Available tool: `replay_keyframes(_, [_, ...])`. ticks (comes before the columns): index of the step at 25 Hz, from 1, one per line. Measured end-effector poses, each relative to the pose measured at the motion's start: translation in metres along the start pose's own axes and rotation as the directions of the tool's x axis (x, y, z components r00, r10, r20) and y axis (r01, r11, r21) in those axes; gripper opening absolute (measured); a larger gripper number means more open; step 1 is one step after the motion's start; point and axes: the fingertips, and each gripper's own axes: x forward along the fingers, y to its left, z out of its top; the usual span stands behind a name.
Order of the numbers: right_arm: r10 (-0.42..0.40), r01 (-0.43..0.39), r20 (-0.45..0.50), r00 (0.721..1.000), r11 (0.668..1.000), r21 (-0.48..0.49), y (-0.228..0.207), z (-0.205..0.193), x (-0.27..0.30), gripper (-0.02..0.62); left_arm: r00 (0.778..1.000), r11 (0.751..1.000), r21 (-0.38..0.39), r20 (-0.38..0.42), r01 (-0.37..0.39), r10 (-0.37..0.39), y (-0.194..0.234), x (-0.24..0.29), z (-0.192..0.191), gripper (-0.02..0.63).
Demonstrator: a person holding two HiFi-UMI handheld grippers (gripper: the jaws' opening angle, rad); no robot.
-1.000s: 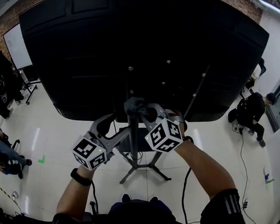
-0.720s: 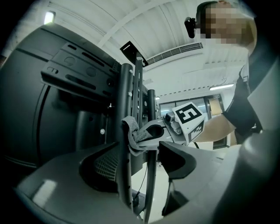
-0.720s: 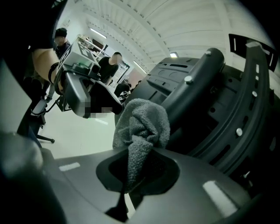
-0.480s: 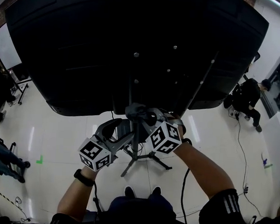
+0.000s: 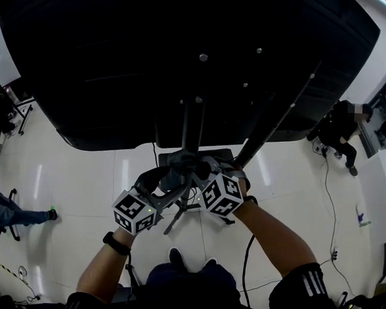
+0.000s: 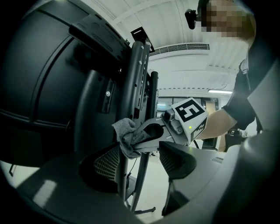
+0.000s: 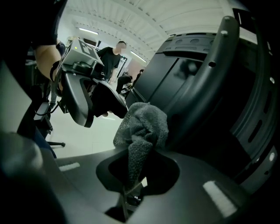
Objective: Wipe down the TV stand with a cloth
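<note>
Lowered along the stand pole [image 5: 193, 128], the right gripper [image 5: 195, 172] clamps the grey cloth [image 5: 180, 161] against it; only the left gripper view shows the left gripper [image 6: 140, 161] gaping astride that pole.

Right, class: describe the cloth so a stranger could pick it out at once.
Behind the big black TV, follow the stand's upright pole downward. The cloth is bunched against it, pinched in the right gripper. It alone is soft, grey and knitted among hard black parts.
</note>
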Motion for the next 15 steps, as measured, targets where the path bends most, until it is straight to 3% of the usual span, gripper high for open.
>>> replay_keyframes(10, [0.094, -0.093, -0.024, 0.995, 0.995, 0.048, 0.040, -0.057, 0.042, 0.029, 0.997, 0.995, -0.090, -0.067, -0.049, 0.043, 0.012, 0.016, -0.071, 0.308])
replay_keyframes(15, [0.164, -0.159, -0.026, 0.986, 0.979, 0.130, 0.071, -0.094, 0.072, 0.029, 0.993, 0.986, -0.153, -0.101, -0.073, 0.058, 0.023, 0.024, -0.118, 0.311])
